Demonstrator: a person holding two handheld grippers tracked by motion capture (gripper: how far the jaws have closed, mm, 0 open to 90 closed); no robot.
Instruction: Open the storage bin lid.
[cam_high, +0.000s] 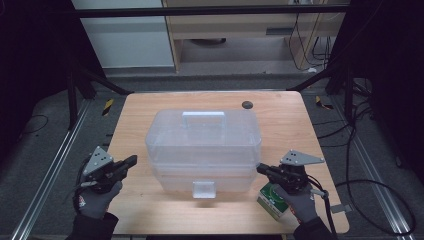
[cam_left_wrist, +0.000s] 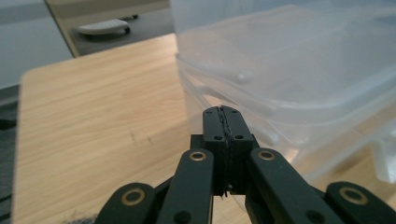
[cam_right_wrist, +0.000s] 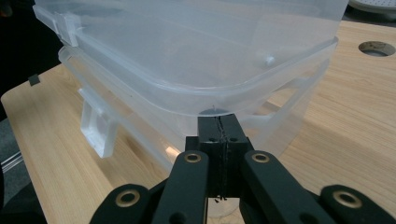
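A clear plastic storage box (cam_high: 202, 145) with a lid, a top handle (cam_high: 203, 118) and a front latch (cam_high: 204, 189) stands in the middle of the wooden table (cam_high: 140, 107). My left gripper (cam_high: 132, 160) is shut and empty, level with the box's left side and a short gap from it. In the left gripper view its jaws (cam_left_wrist: 223, 114) point at the box (cam_left_wrist: 289, 60). My right gripper (cam_high: 260, 169) is shut and empty, its tip at the box's right front corner. In the right gripper view the tip (cam_right_wrist: 218, 122) sits just under the lid rim (cam_right_wrist: 196, 105); contact is unclear.
A green and white carton (cam_high: 271, 201) lies on the table under my right hand. A round cable hole (cam_high: 246, 105) is near the table's far edge. Cables trail over the floor at the right. Bare table shows in front of the box.
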